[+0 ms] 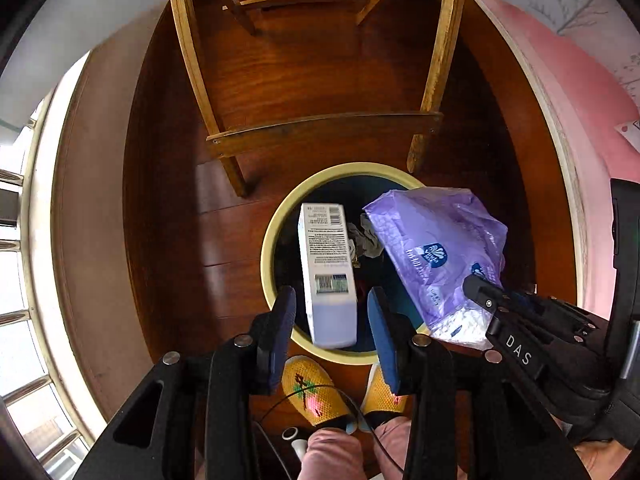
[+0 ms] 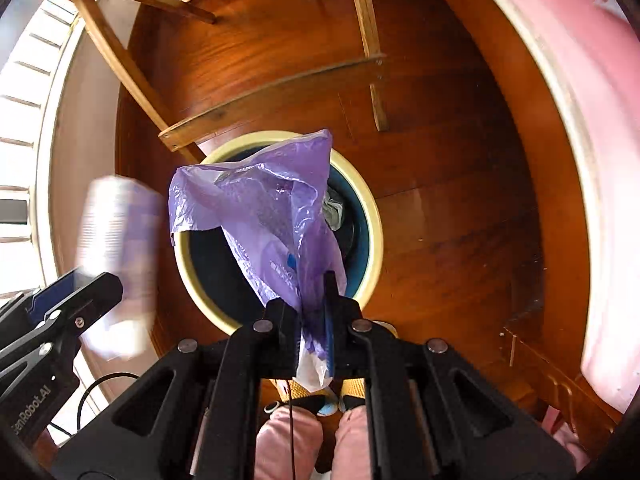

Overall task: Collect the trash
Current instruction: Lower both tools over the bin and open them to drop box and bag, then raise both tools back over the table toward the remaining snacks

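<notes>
A round bin [image 1: 269, 240] with a cream rim and dark inside stands on the wooden floor straight below both grippers, with crumpled scraps in it. A white printed carton [image 1: 326, 264] hangs upright over the bin between the blue pads of my left gripper [image 1: 332, 312]. A gap shows on each side of the carton, so the jaws stand open and do not press it. In the right wrist view the carton [image 2: 120, 248] is a blur at the left. My right gripper [image 2: 312, 300] is shut on a crumpled purple plastic bag [image 2: 272, 208], which hangs over the bin's rim [image 2: 372, 216].
A wooden frame with slanted legs and a crossbar [image 1: 324, 130] stands just beyond the bin. A pink wall [image 1: 580, 92] curves on the right, a white railing [image 1: 16, 240] on the left. The person's feet in yellow slippers [image 1: 308, 392] are near the bin, with a thin cable.
</notes>
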Demonstrator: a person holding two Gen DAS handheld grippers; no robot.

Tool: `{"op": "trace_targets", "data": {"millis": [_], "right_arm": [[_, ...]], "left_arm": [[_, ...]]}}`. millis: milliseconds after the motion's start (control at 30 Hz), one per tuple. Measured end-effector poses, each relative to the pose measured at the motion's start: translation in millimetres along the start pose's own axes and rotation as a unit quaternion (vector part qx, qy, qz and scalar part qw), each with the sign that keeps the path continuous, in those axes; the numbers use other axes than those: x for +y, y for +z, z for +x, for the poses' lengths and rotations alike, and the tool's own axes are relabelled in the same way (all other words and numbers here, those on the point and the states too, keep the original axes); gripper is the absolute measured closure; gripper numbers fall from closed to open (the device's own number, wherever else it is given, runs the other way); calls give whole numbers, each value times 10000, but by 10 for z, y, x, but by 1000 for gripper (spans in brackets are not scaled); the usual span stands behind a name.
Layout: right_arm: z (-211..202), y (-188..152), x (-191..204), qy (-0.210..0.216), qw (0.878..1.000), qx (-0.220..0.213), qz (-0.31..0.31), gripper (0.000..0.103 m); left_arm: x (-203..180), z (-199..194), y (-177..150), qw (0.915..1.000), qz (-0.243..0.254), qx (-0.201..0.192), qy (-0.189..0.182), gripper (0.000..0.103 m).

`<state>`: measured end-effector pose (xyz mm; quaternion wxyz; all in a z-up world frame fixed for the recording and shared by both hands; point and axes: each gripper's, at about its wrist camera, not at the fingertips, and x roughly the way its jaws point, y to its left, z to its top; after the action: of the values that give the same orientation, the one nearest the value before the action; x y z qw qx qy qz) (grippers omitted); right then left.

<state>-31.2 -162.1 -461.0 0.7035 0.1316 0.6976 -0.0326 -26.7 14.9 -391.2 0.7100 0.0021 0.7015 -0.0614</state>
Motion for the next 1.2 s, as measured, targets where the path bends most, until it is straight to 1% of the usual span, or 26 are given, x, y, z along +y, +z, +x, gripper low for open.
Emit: {"op": "trace_targets", "data": {"millis": [33,67,100,133,200,267,367,467,567,733,900,1000,1200], "right_arm": [[85,9,-39,95,9999,40,43,96],[152,6,-77,174,9998,89,82,96],[191,22,-105,195,9997,117,111,90],[235,26,-112,163,9997,120,133,86],[257,30,-108,173,9997,81,135,61],[222,18,-86,200,9997,2,118,54],[168,10,-61,220,9997,-37,109,50],[60,11,-38,215,9996,-92,158,49],[-118,26,-37,258,9991,-262,214,49],[-601,24,-37,342,9972,-617,240,49],[-1196,0,0,441,9941,-966,230,49],[-1543,-38,37,480,9931,-1058,155,49],[-2244,-187,216,638,9902,-1218,-233,45]], "left_arm": [[5,53,13,10000,12,50,10,39],[44,113,8,10000,14,94,23,13],[55,137,9,10000,-3,76,44,8],[67,144,13,9999,-17,38,93,8],[99,167,-16,9999,-35,19,153,8],[153,142,-43,9998,-93,-54,169,8],[221,61,-79,9994,-164,-217,220,8],[263,-128,-83,9989,-234,-336,241,8],[295,-359,-75,9982,-295,-443,270,8],[292,-838,-94,9967,-254,-700,324,8],[287,-1435,-140,9946,-196,-970,311,8],[285,-1871,-211,9925,-188,-1147,369,8],[287,-2641,-355,9875,-236,-1402,680,8]]}}
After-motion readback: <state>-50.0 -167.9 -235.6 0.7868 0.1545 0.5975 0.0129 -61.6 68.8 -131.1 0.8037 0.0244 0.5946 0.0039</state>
